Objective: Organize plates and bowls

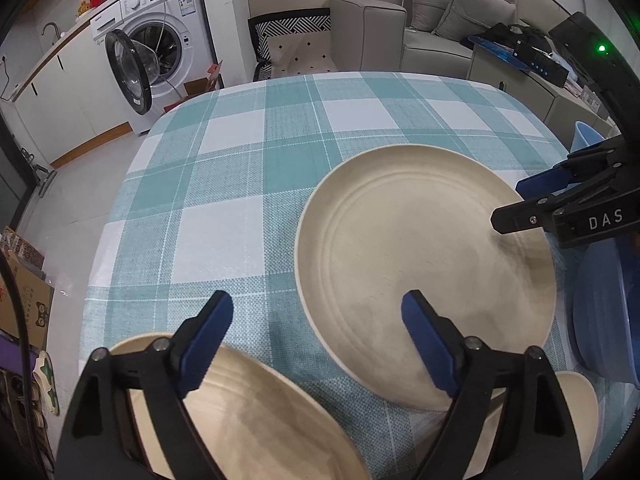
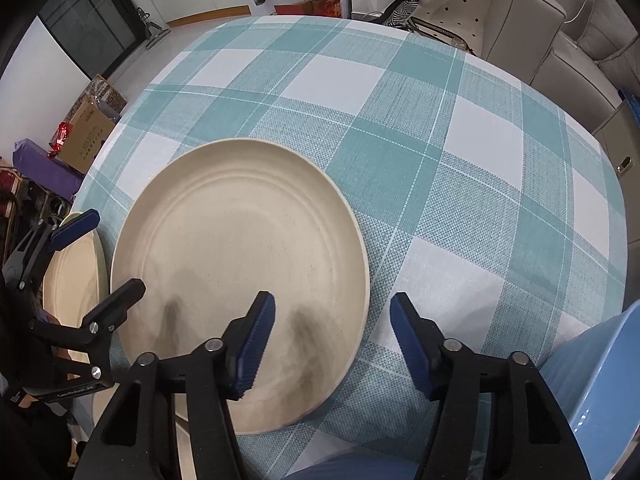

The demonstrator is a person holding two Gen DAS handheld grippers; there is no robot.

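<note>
From the left wrist camera I see my left gripper point(image 1: 318, 340) with its blue-padded fingers spread wide, nothing between them. Under it a beige plate point(image 1: 256, 420) is cut off by the bottom edge and half hidden by the gripper's black frame. A larger beige plate point(image 1: 400, 264) lies flat on the checked tablecloth point(image 1: 224, 168) just ahead and to the right. At the right edge the right gripper point(image 1: 532, 200) reaches in over that plate's rim; I read "DAS" on its body, the rest cropped. Behind it a blue bowl point(image 1: 600, 312) is mostly covered, and a further beige piece point(image 1: 580, 400) at the bottom right is too hidden to identify. The washing machine point(image 1: 160, 40) carries labels too small to read.

From the right wrist camera my right gripper point(image 2: 332, 344) is also spread apart and empty, one finger above the large plate point(image 2: 240, 264), the other above the cloth. The blue bowl point(image 2: 600, 380) is cut off at the lower right. At left the left gripper point(image 2: 100, 256) stands open over the second plate point(image 2: 76, 276); its label is unreadable
</note>
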